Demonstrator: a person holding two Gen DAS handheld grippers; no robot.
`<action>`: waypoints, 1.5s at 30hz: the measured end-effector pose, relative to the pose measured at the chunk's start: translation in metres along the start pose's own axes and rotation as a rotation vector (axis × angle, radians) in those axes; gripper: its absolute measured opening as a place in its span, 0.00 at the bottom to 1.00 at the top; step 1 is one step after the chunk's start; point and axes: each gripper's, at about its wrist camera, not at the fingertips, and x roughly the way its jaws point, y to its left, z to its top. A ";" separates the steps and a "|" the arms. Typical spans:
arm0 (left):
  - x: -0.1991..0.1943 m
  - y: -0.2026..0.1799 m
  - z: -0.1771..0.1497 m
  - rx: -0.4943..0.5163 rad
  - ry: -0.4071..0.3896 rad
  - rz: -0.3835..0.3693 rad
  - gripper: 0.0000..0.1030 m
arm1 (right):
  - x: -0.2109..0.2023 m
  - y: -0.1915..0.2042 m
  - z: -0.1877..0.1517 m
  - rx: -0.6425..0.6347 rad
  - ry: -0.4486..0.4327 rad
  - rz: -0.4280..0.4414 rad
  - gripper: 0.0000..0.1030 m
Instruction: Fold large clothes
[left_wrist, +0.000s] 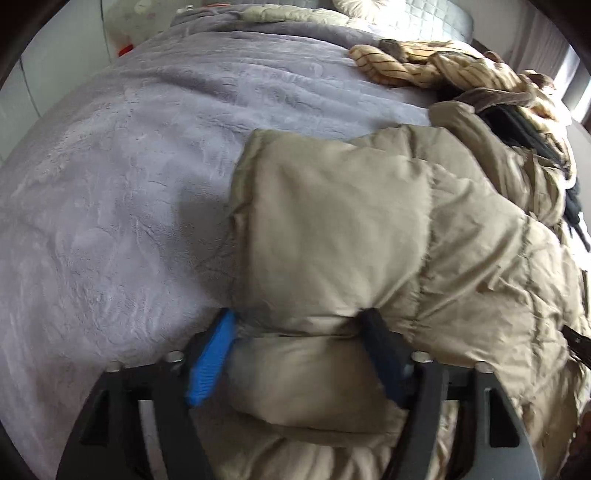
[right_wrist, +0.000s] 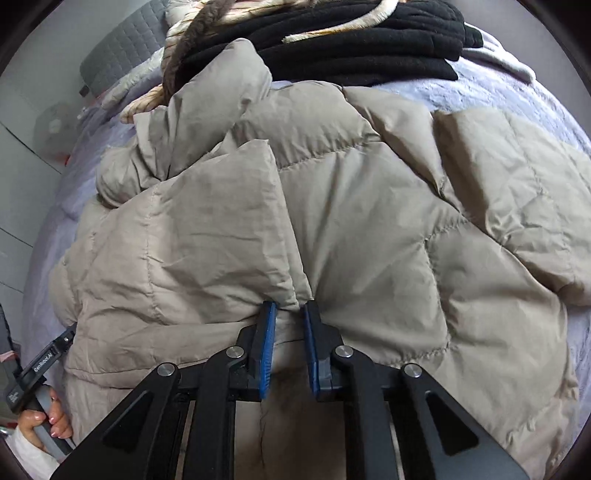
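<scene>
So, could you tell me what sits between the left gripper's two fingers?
A puffy fold of the beige down jacket fills the left gripper, shown in the left wrist view.

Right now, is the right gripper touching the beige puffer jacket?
Touching. The right wrist view shows the right gripper with its blue pads pinching a fold of the beige puffer jacket.

khaki puffer coat (right_wrist: 369, 229) on lilac blanket (left_wrist: 129, 184), black fleece (right_wrist: 362, 48), cream pinstriped garment (left_wrist: 424, 66), blue pads (right_wrist: 266, 350).

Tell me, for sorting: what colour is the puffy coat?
Beige puffy coat; right wrist view shows it best.
</scene>
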 end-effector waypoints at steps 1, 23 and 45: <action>0.000 0.003 0.002 -0.019 0.011 -0.010 0.79 | -0.004 -0.001 0.002 0.000 -0.008 -0.025 0.15; -0.098 -0.166 -0.073 0.276 0.124 -0.171 0.98 | -0.117 -0.133 -0.069 0.355 0.002 0.131 0.77; -0.095 -0.286 -0.108 0.370 0.186 -0.144 1.00 | -0.139 -0.287 -0.059 0.605 -0.081 0.187 1.00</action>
